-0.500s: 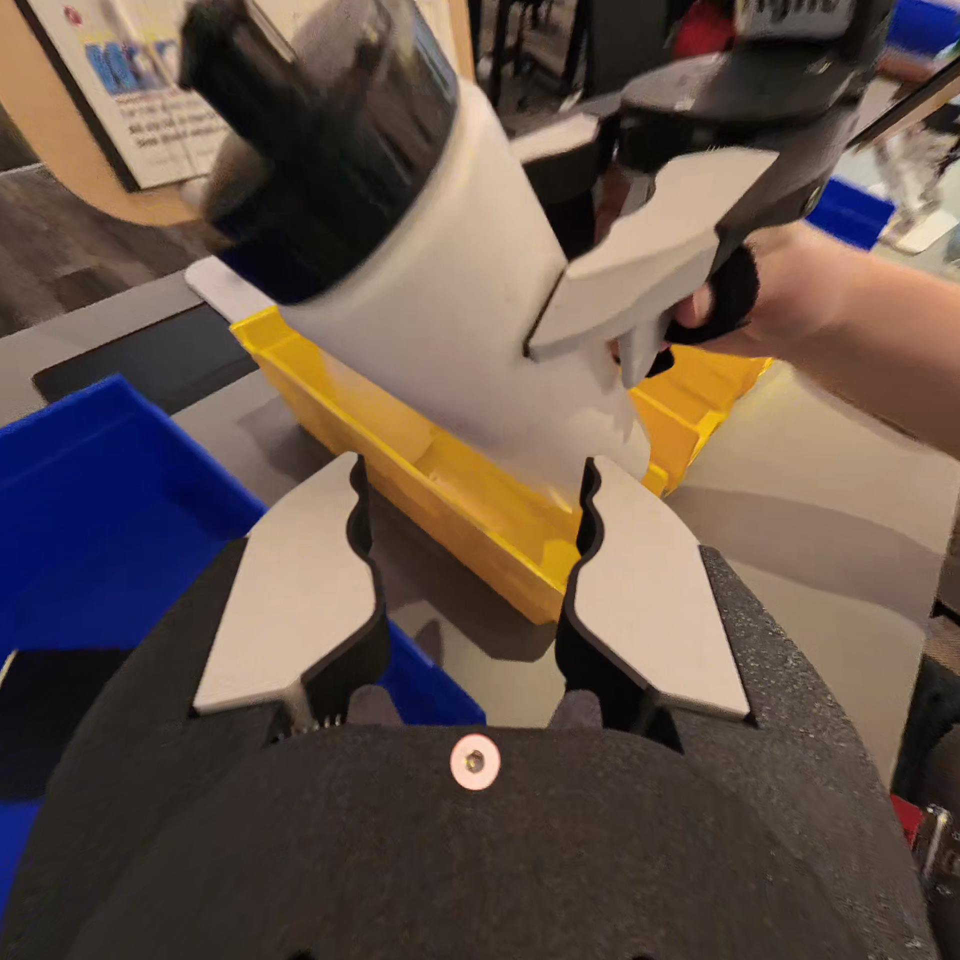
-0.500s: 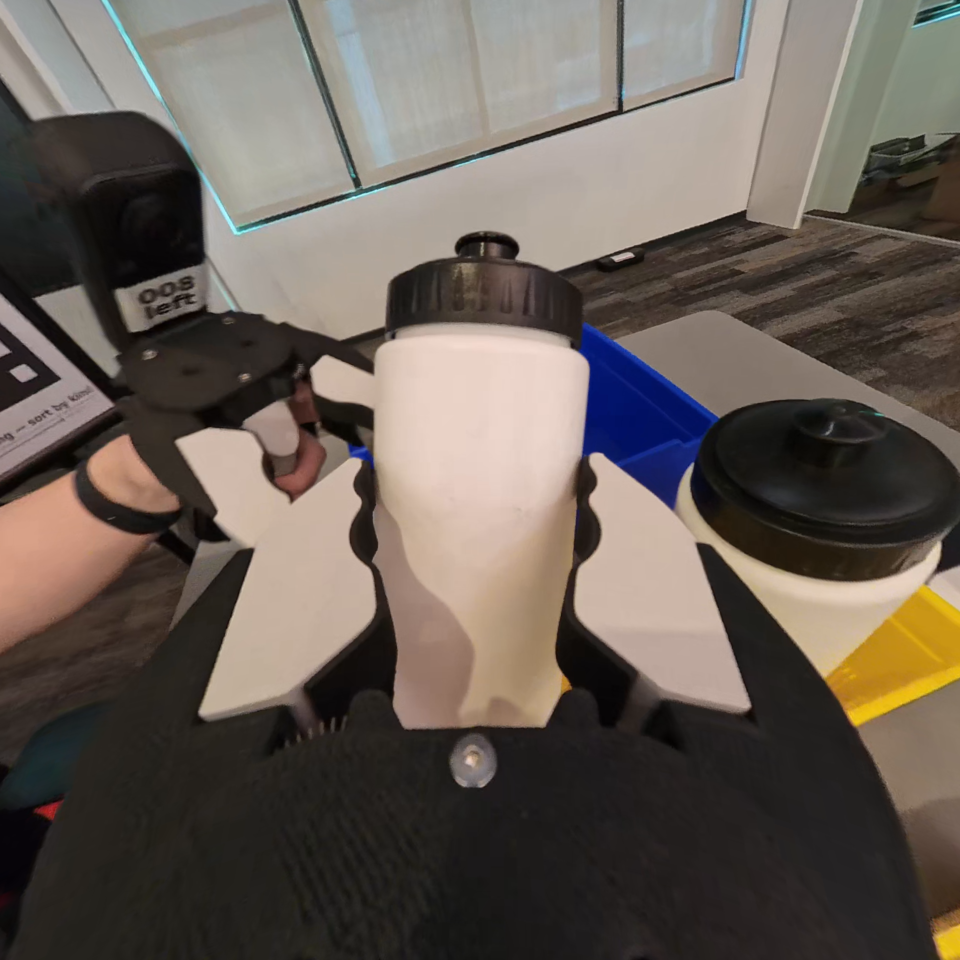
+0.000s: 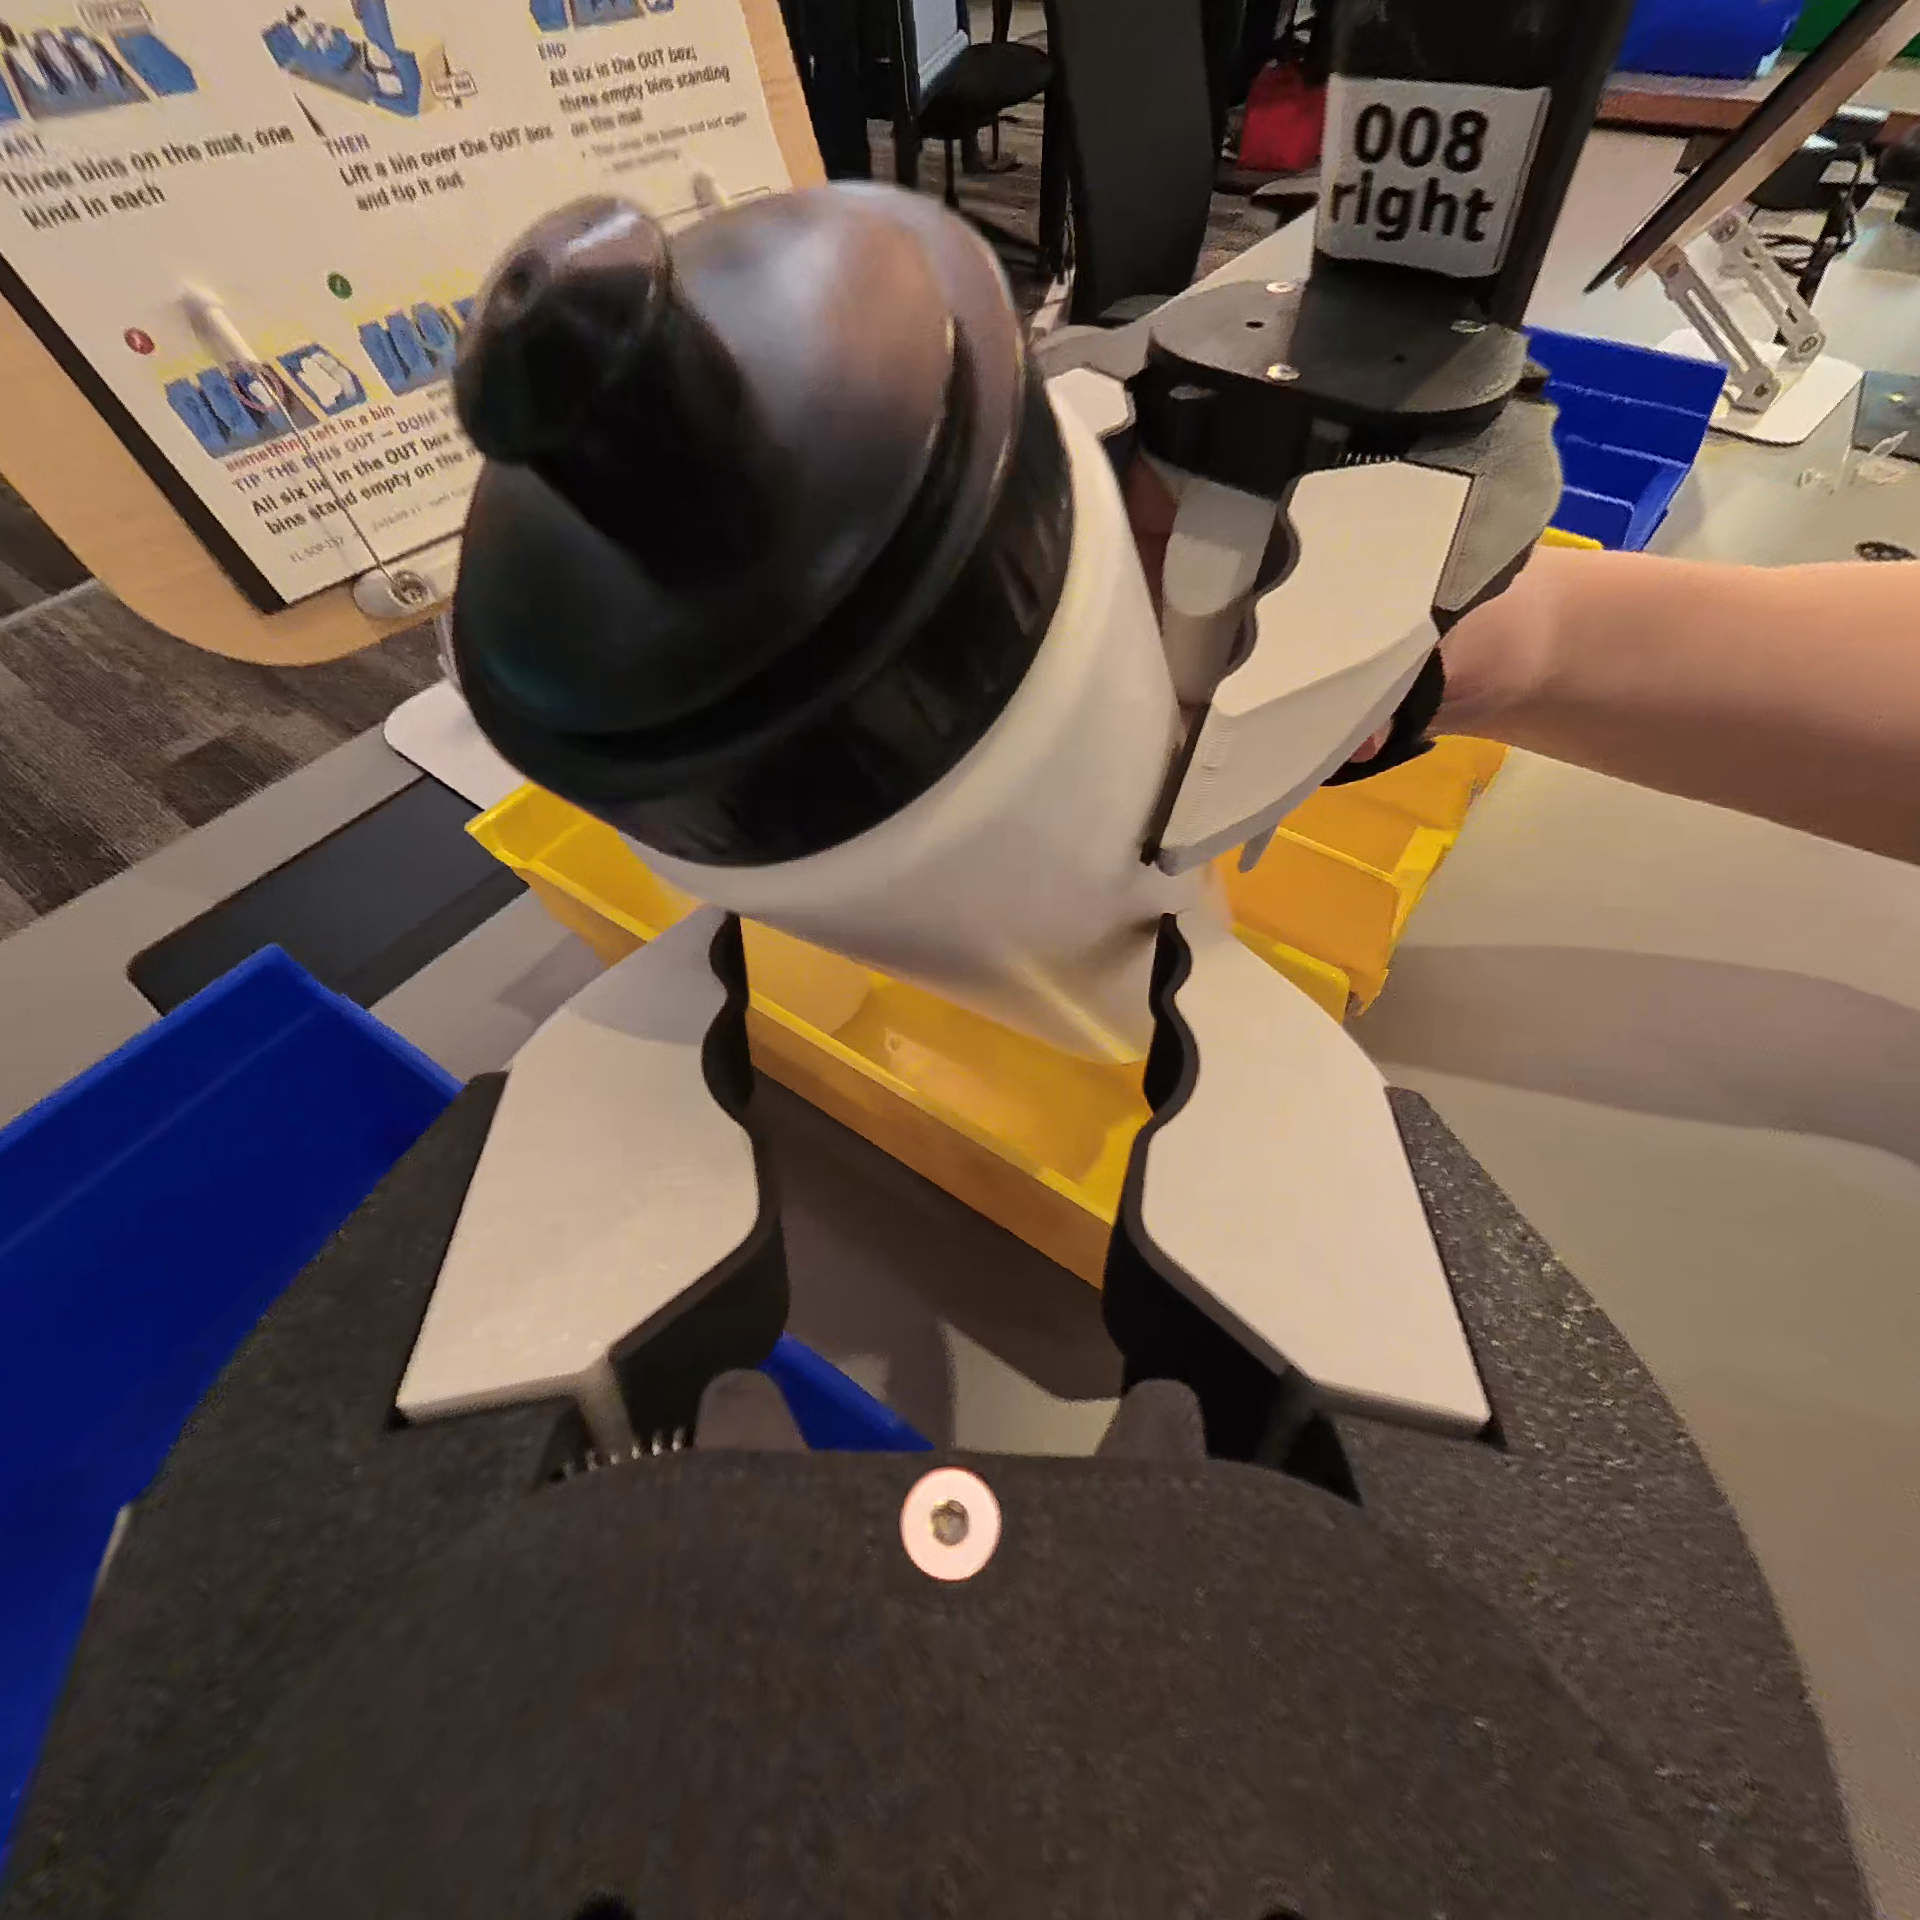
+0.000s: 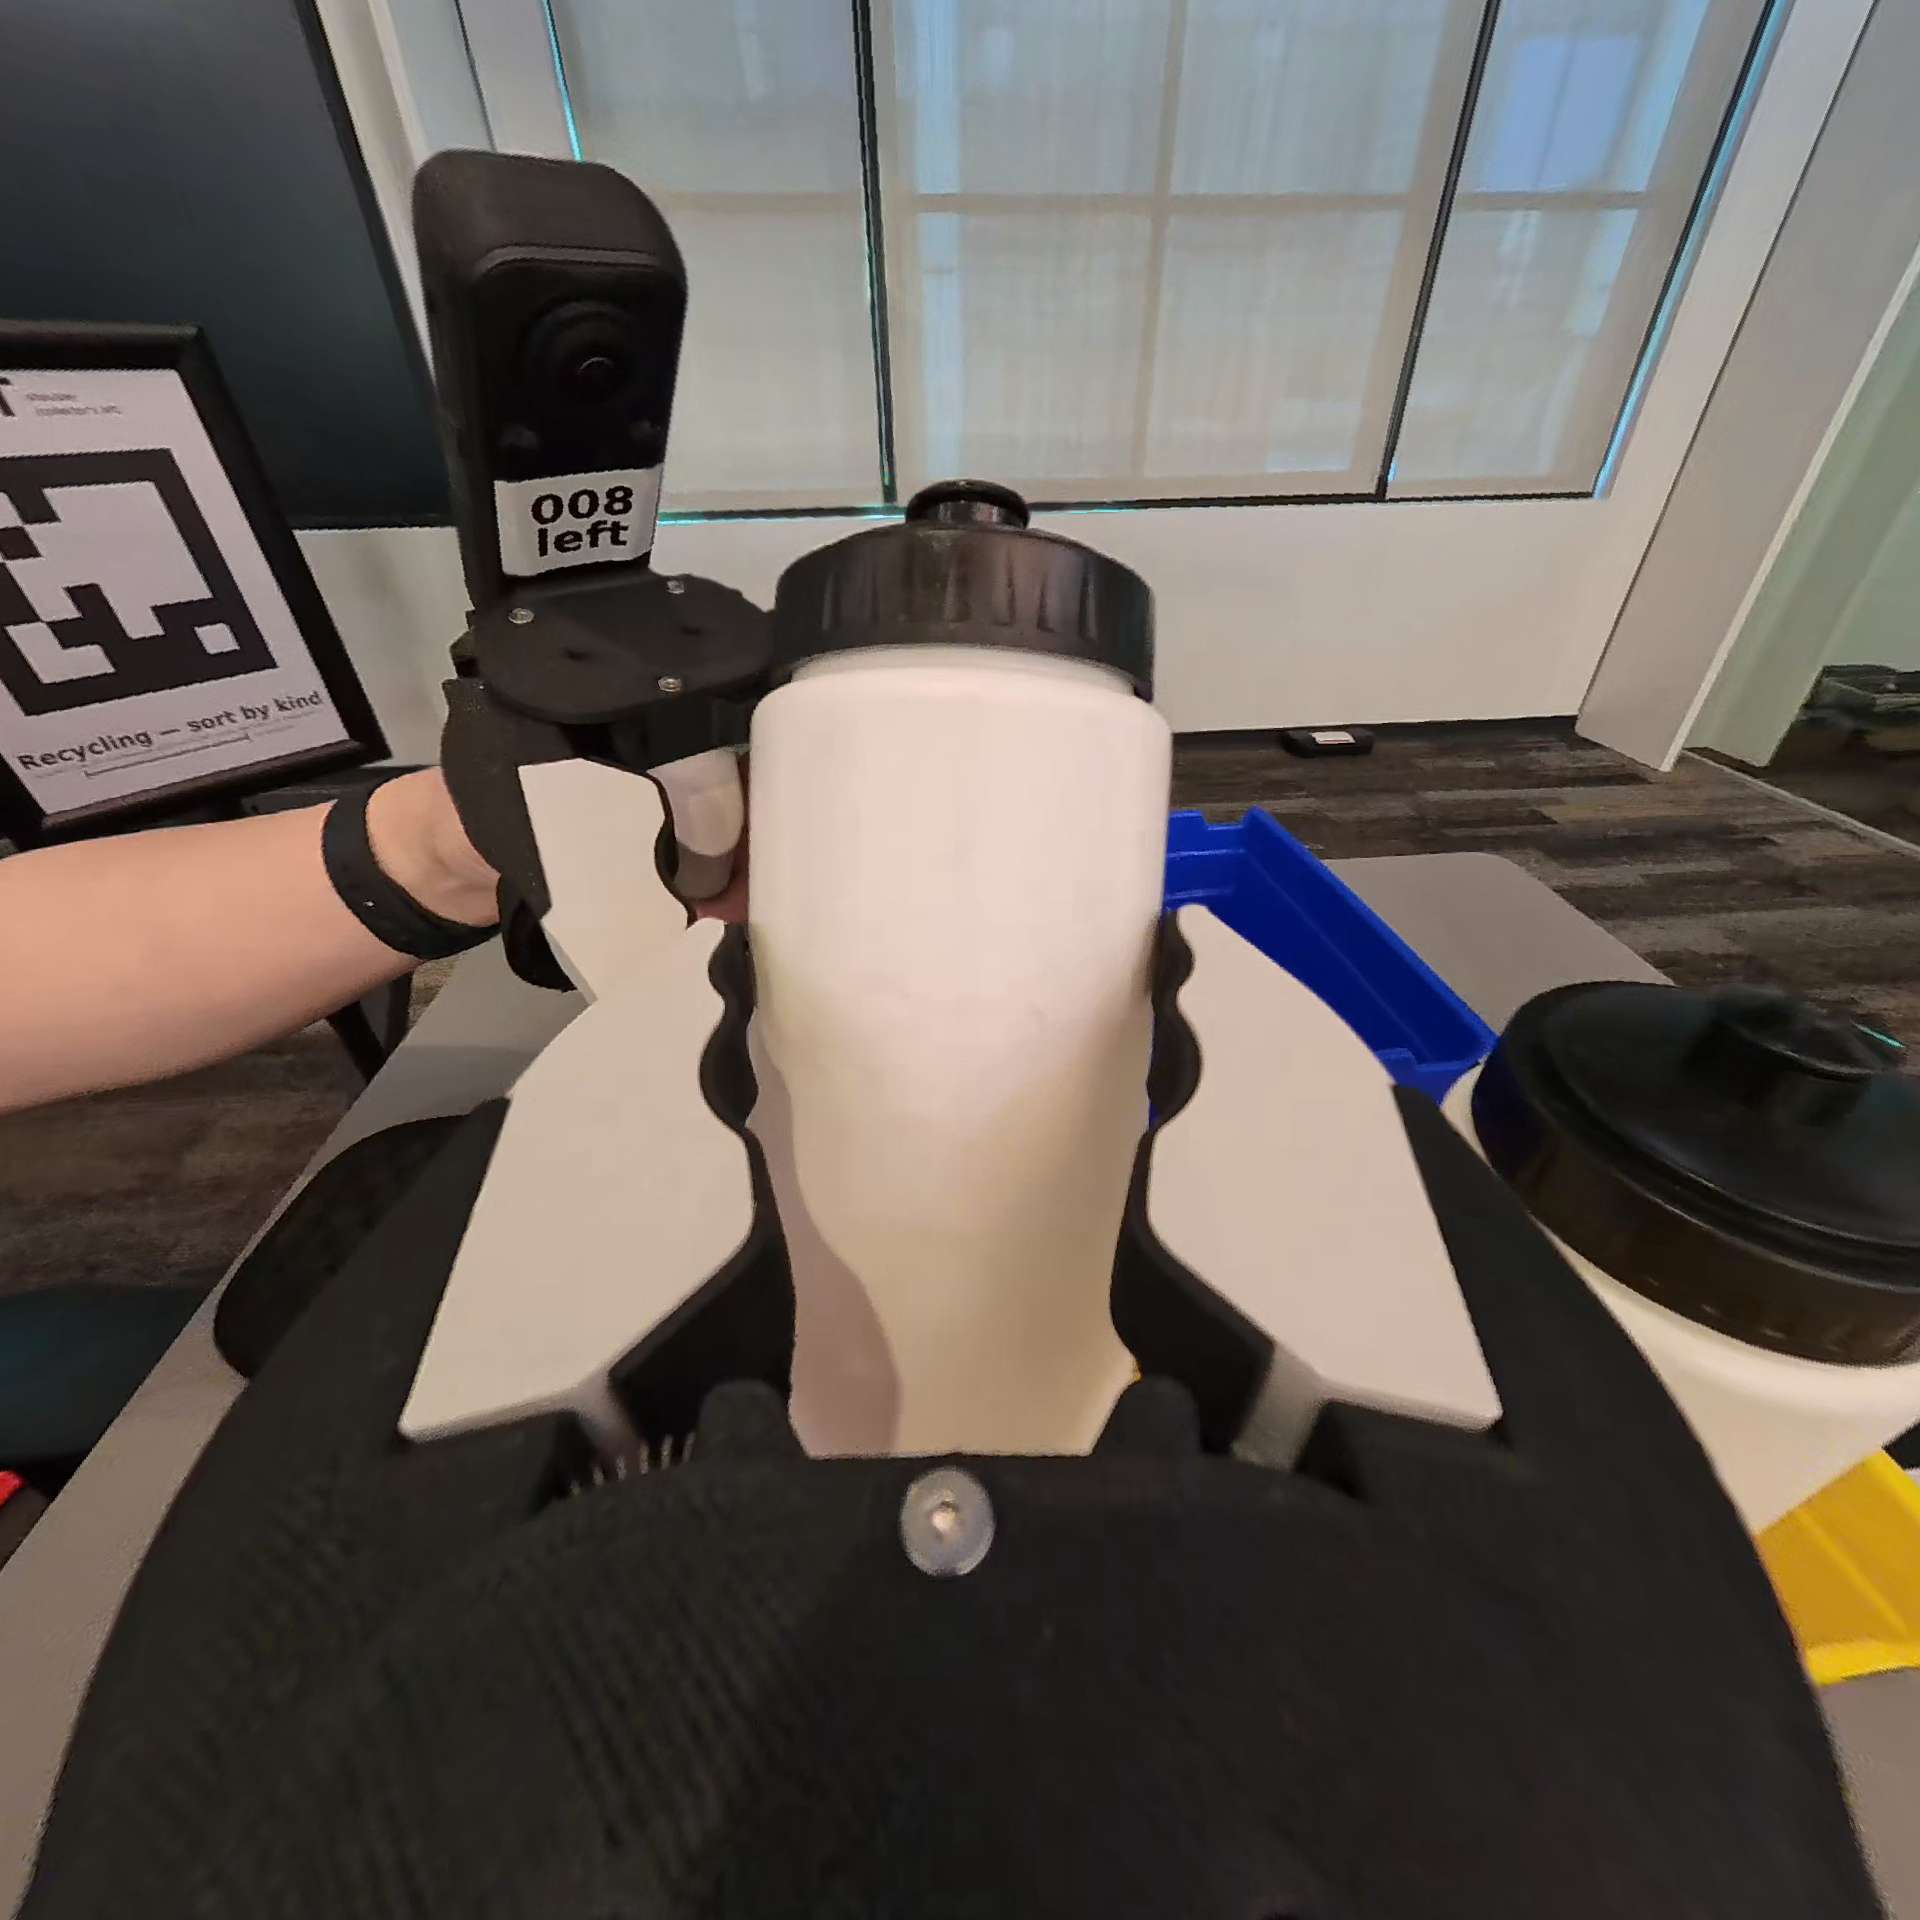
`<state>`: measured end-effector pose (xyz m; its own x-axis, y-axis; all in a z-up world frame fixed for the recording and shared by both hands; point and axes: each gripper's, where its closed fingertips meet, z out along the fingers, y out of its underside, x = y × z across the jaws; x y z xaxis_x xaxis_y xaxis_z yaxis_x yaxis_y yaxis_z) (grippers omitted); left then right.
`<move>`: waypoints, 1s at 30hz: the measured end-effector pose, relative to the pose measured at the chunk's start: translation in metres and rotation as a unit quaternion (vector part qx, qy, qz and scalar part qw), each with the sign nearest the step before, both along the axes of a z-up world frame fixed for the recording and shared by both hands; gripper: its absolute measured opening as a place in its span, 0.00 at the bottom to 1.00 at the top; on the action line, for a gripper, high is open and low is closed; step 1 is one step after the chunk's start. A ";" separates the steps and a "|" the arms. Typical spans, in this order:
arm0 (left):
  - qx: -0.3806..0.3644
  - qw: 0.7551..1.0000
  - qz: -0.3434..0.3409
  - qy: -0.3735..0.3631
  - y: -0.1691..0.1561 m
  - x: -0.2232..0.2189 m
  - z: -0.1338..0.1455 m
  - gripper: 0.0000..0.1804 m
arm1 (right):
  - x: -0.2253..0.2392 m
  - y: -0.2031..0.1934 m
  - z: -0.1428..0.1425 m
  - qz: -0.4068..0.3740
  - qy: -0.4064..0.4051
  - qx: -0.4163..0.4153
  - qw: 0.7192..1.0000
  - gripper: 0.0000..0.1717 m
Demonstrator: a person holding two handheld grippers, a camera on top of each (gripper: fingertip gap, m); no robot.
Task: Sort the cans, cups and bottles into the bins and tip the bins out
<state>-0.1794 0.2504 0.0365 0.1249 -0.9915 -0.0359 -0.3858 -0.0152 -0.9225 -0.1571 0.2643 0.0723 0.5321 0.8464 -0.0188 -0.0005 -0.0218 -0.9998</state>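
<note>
My right gripper is shut on a white bottle with a black cap, both pads pressed on its waist. In the left wrist view the bottle hangs tilted, cap toward me, above the yellow bin, with a right-gripper finger on its side. My left gripper stands wide open with the bottle's lower body just at its tips and nothing clamped. One of its fingers shows left of the bottle. A second white bottle with a black cap stands in the yellow bin.
A blue bin sits at my near left, and another blue bin stands beyond the right hand. It also shows in the right wrist view. A black mat lies on the grey table. An instruction board stands behind. The grippers' ends are close to 5 cm from one another.
My left gripper has come closer to the bottle, which now sits at its fingertips. The right gripper has kept its hold on the bottle throughout.
</note>
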 end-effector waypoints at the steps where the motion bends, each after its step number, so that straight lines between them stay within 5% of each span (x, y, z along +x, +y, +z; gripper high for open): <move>1: 0.009 1.000 -0.001 -0.001 -0.001 0.000 0.002 0.41 | 0.000 0.000 0.000 0.003 0.000 -0.001 1.000 0.44; 11: 0.065 0.998 0.001 -0.003 -0.007 -0.004 0.017 0.35 | 0.004 -0.005 0.007 0.006 -0.032 -0.053 0.998 0.44; 16: 0.086 0.996 -0.003 0.038 -0.011 -0.002 0.004 0.36 | 0.002 -0.011 -0.025 0.006 -0.144 -0.082 0.986 0.39; 21: 0.085 0.996 0.009 0.040 -0.013 -0.006 0.004 0.40 | 0.006 -0.016 -0.024 -0.007 -0.164 -0.040 0.986 0.39; 30: 0.061 0.994 0.067 -0.058 -0.011 -0.060 0.041 0.35 | 0.025 -0.003 -0.020 -0.071 -0.068 -0.027 0.995 0.39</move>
